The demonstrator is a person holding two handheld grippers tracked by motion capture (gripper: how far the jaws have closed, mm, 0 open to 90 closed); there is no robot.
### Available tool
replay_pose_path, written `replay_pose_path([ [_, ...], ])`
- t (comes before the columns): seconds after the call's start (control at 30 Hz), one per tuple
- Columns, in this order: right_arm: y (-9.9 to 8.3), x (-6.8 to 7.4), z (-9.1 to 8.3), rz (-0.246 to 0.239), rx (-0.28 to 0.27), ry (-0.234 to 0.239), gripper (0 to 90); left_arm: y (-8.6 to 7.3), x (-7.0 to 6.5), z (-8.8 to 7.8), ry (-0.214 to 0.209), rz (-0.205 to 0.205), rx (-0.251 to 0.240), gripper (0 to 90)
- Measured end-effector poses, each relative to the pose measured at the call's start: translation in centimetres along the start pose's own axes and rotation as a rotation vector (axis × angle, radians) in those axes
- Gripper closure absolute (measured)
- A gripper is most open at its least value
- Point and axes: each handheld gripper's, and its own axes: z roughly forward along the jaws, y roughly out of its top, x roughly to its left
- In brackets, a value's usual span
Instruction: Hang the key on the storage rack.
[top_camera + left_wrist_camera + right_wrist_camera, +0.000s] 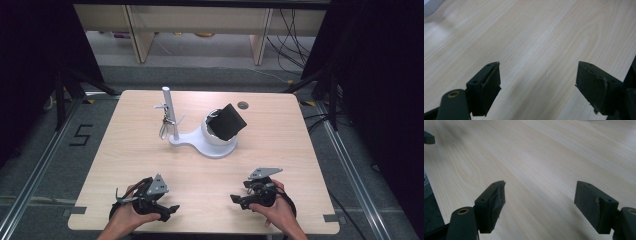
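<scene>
Toward the lower edge of the high view, two hands come in from the bottom, the forearms cut off by the frame. The left gripper (167,210) sits at lower left and the right gripper (239,199) at lower right, both close to the near edge of the table (125,150), their jaws turned toward each other with bare wood between them. Each carries a grey plate on top, which hides much of the mechanism beneath.

From the left gripper view, the left gripper (537,85) has its jaws spread wide, nothing between them, just pale wood grain; a dark piece is cut off at the right edge. From the right gripper view, the right gripper (539,205) is likewise spread and holds nothing; a small dark tip intrudes at the upper left edge, too cropped to identify, and the table's edge drops to dark floor at lower left.

At the centre of the high view, well apart from both grippers, stands a white stand (187,140) with an upright post (169,112). A thin metal piece (164,127) hangs beside the post, too small to make out. A white bowl-like holder (209,134) sits on the stand's base, and a black object (227,122) leans tilted in it, its lower part hidden inside. Open tabletop lies on all sides of the stand.
</scene>
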Motion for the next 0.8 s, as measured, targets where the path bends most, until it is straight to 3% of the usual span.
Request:
replay_pose_path([
  [0.03,0.0,0.0,-0.1,-0.006,0.004,0.000,25.6,-0.2,-0.1,-0.1,0.011,0.014,-0.006,19.4],
  [0.07,0.0,0.1,0.0,0.004,-0.005,-0.002,25.6,-0.3,-0.3,-0.1,0.008,-0.005,-0.010,19.4],
  [0.13,0.0,0.2,0.0,-0.001,0.001,0.003,25.6,-0.7,-0.4,-0.3,0.014,0.015,-0.015,19.3],
  [0.23,0.1,0.2,-0.1,-0.009,0.014,-0.002,24.2,-1.3,-0.8,-0.3,0.015,0.017,-0.010,19.3],
  [0.3,0.0,0.2,0.0,-0.011,0.008,-0.008,23.2,-1.7,-1.3,-0.3,0.015,-0.003,-0.017,19.3],
  [0.37,0.1,0.3,0.1,-0.016,0.002,-0.008,21.6,-2.0,-1.4,-0.4,0.013,0.011,-0.009,19.2],
  [0.4,0.1,0.3,0.1,-0.014,-0.001,-0.008,20.6,-2.1,-1.6,-0.3,0.012,-0.007,-0.015,19.2],
  [0.5,0.1,0.4,0.1,-0.006,-0.009,-0.013,19.5,-2.4,-2.0,-0.4,0.007,0.008,-0.020,18.6],
  [0.63,0.1,0.4,0.1,-0.005,-0.007,-0.019,19.3,-2.8,-2.5,-0.1,0.008,-0.012,-0.007,18.5],
  [0.7,0.1,0.6,0.1,0.013,-0.008,-0.006,19.4,-2.9,-2.5,-0.1,0.010,0.006,-0.007,18.5],
  [0.73,0.3,0.1,0.2,-0.045,-0.013,0.009,19.4,-2.9,-2.7,0.0,0.007,-0.009,-0.006,18.4],
  [0.77,0.2,0.4,0.3,0.000,-0.009,0.002,19.4,-2.9,-2.6,0.0,0.006,-0.001,-0.005,18.2],
  [0.8,0.1,0.6,0.2,0.010,-0.002,-0.014,19.4,-2.9,-2.6,0.0,-0.001,-0.014,-0.010,18.2],
])
